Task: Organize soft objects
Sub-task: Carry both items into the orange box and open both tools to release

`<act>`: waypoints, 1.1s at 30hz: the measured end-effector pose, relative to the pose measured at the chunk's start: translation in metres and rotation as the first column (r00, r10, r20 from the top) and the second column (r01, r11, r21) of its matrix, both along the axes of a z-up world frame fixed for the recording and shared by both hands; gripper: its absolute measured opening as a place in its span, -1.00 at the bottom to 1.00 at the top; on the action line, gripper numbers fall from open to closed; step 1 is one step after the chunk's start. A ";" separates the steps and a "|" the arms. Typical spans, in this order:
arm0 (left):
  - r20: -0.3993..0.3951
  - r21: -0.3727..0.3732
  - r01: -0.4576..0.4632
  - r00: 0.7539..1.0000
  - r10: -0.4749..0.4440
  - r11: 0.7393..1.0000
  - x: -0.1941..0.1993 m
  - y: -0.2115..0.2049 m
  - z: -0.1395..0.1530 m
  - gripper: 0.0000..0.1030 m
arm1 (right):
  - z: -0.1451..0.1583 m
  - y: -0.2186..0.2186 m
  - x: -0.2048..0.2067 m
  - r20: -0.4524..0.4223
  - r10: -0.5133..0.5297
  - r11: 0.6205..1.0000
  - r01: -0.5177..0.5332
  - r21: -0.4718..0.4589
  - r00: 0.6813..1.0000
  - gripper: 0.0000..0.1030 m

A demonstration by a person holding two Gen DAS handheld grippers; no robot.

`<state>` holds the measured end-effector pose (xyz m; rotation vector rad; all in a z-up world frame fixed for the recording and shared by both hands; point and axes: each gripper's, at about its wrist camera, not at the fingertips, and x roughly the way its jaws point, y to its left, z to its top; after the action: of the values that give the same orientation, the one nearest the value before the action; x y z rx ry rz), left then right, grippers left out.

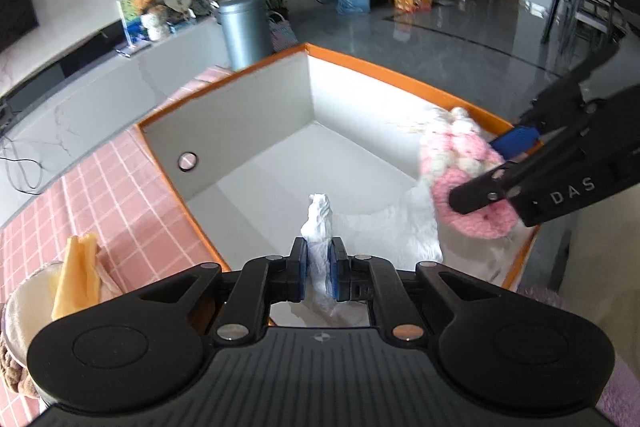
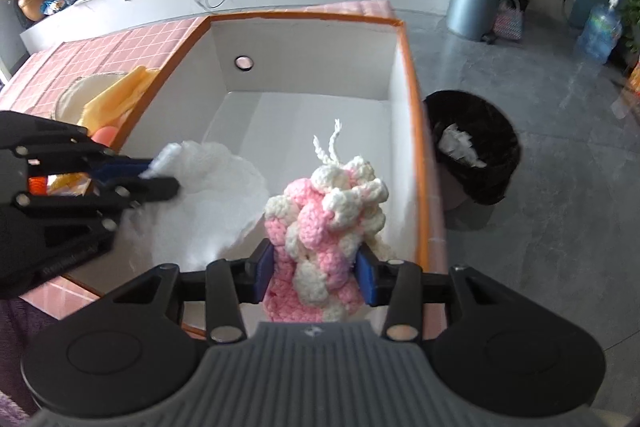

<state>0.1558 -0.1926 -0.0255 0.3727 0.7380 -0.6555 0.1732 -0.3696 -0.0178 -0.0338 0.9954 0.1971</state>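
Note:
A white storage box with an orange rim (image 1: 224, 79) (image 2: 304, 15) stands on a pink checked table. My left gripper (image 1: 319, 267) is shut on a fold of a white fluffy cloth (image 1: 320, 223) whose bulk lies on the box floor; it also shows in the right wrist view (image 2: 216, 195), where the left gripper (image 2: 160, 175) enters from the left. My right gripper (image 2: 316, 277) is shut on a pink and white crocheted item (image 2: 324, 223) and holds it over the box's right side. In the left wrist view this item (image 1: 460, 163) hangs in the right gripper (image 1: 492, 171).
A round cream cushion with a yellow cloth (image 1: 76, 275) (image 2: 108, 99) lies on the pink checked tablecloth (image 1: 100, 195) left of the box. A black waste bin (image 2: 476, 147) stands on the floor right of the box. A grey metal bin (image 1: 244, 27) stands beyond the table.

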 end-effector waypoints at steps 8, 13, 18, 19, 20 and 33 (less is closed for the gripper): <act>0.065 0.111 0.048 0.996 -0.055 0.993 -0.007 -0.005 -0.003 -0.54 | 0.010 0.011 0.006 0.045 0.006 1.000 -0.004 -0.030 0.999 -0.14; 0.054 0.076 0.038 0.998 -0.042 0.996 -0.006 -0.001 -0.002 -0.20 | 0.012 0.014 0.011 0.008 0.024 1.000 -0.024 0.008 1.000 -0.12; 0.057 0.005 0.012 0.998 -0.012 1.000 -0.003 0.015 0.014 0.19 | -0.004 0.033 0.017 -0.061 0.069 0.998 -0.069 0.004 0.996 -0.08; 0.058 -0.020 0.002 0.998 0.000 1.000 -0.003 0.020 0.018 0.29 | -0.007 0.036 0.020 -0.081 0.072 0.997 -0.072 0.005 0.994 -0.07; 0.057 -0.049 -0.012 0.998 0.015 0.999 -0.003 0.026 0.023 0.42 | -0.011 0.039 0.022 -0.101 0.074 0.997 -0.074 0.007 0.992 -0.06; 0.042 -0.162 -0.163 0.984 0.172 0.973 -0.006 0.073 0.028 0.73 | -0.027 0.066 0.038 -0.214 0.021 0.997 -0.036 -0.064 0.977 0.49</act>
<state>0.1498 -0.1192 0.0024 0.1801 0.6518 -0.5378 0.2108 -0.3039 -0.0451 -0.0904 1.2159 0.1960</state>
